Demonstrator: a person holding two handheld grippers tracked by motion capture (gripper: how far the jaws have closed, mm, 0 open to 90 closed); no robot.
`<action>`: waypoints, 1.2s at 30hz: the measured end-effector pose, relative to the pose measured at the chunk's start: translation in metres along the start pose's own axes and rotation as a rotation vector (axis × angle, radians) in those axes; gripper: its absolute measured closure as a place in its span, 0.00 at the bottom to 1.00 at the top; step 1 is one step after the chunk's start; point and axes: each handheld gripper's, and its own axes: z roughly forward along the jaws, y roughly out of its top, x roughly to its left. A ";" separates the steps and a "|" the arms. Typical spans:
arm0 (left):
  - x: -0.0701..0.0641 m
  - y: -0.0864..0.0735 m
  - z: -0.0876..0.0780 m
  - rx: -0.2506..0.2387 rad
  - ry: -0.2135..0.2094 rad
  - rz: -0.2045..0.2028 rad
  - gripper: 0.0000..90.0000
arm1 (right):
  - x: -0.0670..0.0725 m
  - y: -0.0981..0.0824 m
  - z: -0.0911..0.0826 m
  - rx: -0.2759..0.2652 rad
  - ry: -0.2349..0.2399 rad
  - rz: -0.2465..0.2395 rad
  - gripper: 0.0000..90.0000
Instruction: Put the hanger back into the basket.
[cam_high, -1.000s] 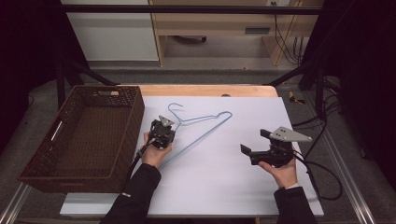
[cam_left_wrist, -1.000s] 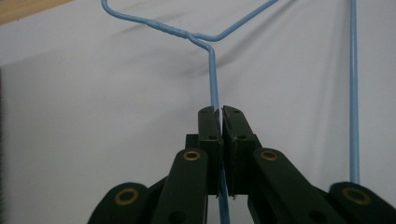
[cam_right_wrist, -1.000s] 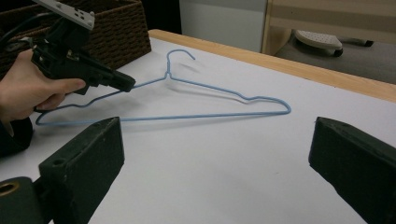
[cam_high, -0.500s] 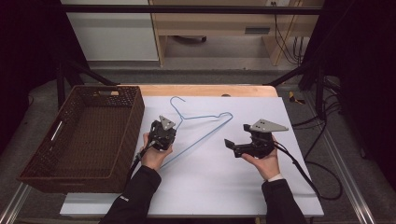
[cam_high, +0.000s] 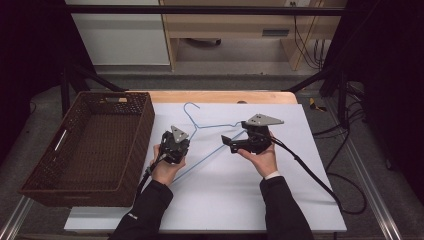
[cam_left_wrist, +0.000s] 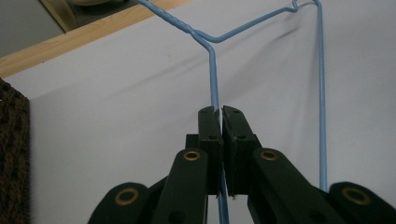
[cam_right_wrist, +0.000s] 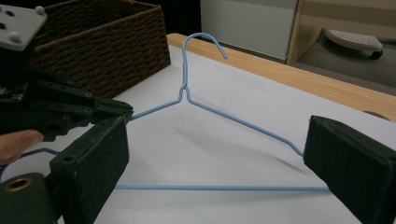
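the blue wire hanger (cam_high: 212, 137) lies on the white bench (cam_high: 300, 200) beside the basket (cam_high: 90, 145). the left gripper (cam_left_wrist: 218, 114) is clamped on its left shoulder wire; the right gripper (cam_right_wrist: 217, 156) stands wide, straddling the right shoulder end without pressing it. next move, likely: close there squarely, then lift level. the hanger's lower left corner is cut off behind the hand.

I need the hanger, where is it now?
In the high view the hanger lies mid-table right of the basket, one arm clamped in the left gripper.
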 end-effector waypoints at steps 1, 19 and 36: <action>0.000 0.000 0.000 -0.004 -0.002 -0.001 0.97 | 0.000 0.001 0.003 0.001 -0.003 -0.004 0.08; -0.004 -0.004 -0.005 -0.019 0.002 0.005 0.97 | 0.009 0.017 0.054 0.042 -0.020 -0.009 0.15; -0.006 -0.006 -0.008 -0.029 -0.006 0.002 0.97 | 0.023 0.025 0.097 0.078 0.004 -0.010 0.24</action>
